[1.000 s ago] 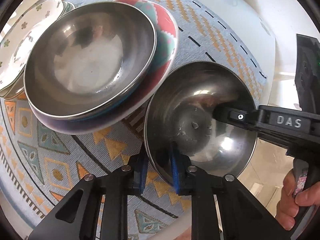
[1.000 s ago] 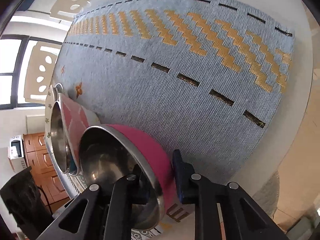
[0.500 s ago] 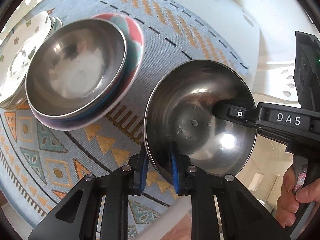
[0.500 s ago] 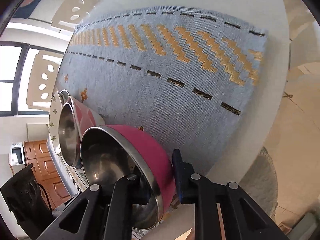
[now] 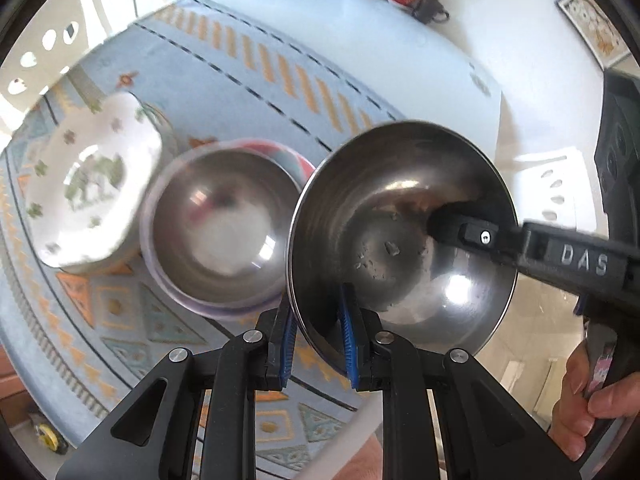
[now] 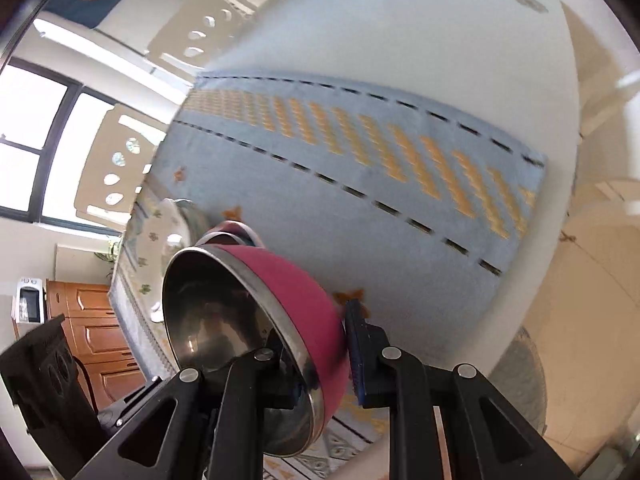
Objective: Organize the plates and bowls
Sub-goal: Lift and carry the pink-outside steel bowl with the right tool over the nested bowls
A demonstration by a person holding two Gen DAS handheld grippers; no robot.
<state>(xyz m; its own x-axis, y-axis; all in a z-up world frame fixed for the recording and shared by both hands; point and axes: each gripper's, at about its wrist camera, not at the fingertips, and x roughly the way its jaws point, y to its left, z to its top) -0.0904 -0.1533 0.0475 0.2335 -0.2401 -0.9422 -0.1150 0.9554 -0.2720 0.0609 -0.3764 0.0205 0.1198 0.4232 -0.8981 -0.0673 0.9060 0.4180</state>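
White floral plate (image 5: 86,184) far left on blue patterned cloth (image 5: 248,68); steel bowl (image 5: 218,232) nested on plates just beside it. Pink-sided bowl (image 5: 400,236) held clear above cloth, right of stack, tilted. Left gripper (image 5: 318,344) pinches near rim; right gripper (image 6: 322,360) pinches opposite wall. Likely destination: stack, leftward and down. White table, chairs, window beyond.

Held bowl (image 6: 296,300) magenta outside, steel inside; cloth (image 6: 360,208) beneath pale blue, orange zigzags, black dashes.
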